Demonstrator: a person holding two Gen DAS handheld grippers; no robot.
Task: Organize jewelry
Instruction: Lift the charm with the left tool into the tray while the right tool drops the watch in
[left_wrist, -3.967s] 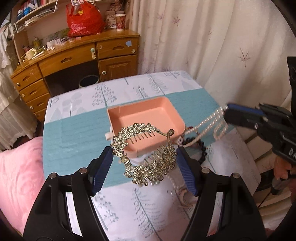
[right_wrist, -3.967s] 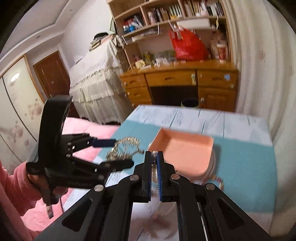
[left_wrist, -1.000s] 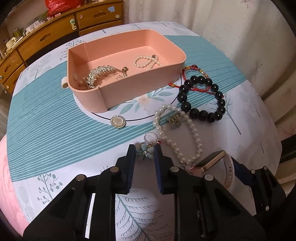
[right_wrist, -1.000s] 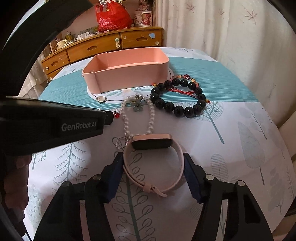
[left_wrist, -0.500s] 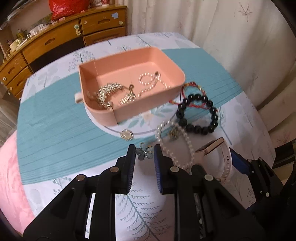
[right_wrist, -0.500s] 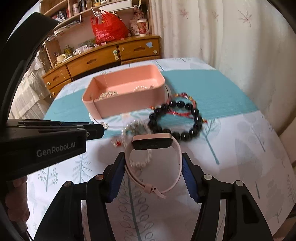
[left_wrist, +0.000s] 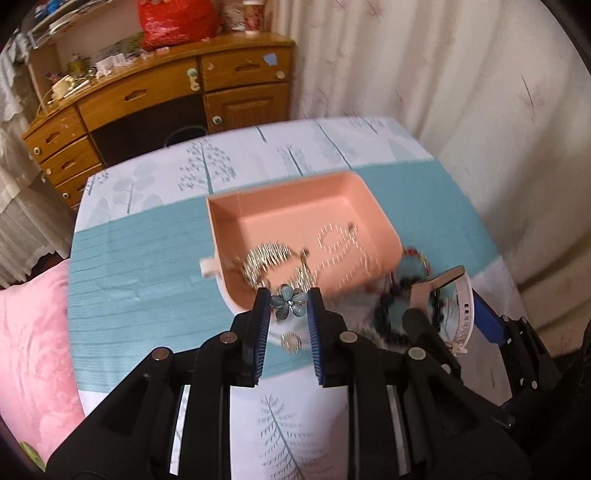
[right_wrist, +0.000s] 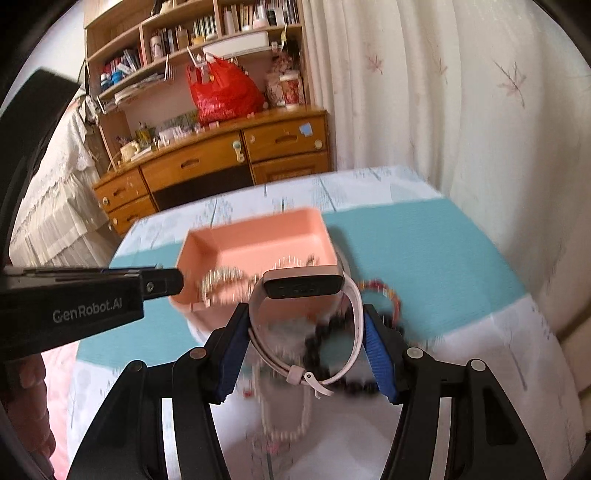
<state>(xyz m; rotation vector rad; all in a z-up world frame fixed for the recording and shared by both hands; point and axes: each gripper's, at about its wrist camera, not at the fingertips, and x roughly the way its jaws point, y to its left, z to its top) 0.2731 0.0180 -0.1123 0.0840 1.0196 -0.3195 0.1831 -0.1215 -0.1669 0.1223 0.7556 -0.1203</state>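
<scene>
My left gripper (left_wrist: 287, 303) clamps a blue flower brooch (left_wrist: 288, 302); my right gripper (right_wrist: 306, 341) clamps a pink watch (right_wrist: 303, 284). Beneath: tree-print tablecloth (left_wrist: 147, 258), pink tray (left_wrist: 295, 218); wooden desk (left_wrist: 155, 96) far, curtain (left_wrist: 424, 74) right.

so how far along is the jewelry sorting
Done: a gold leaf hair comb and a small pearl bracelet lie in the pink plastic tray. In hand: left gripper holds a blue flower brooch, right gripper a pink smartwatch. Left: black bead bracelet, pearl necklace.
</scene>
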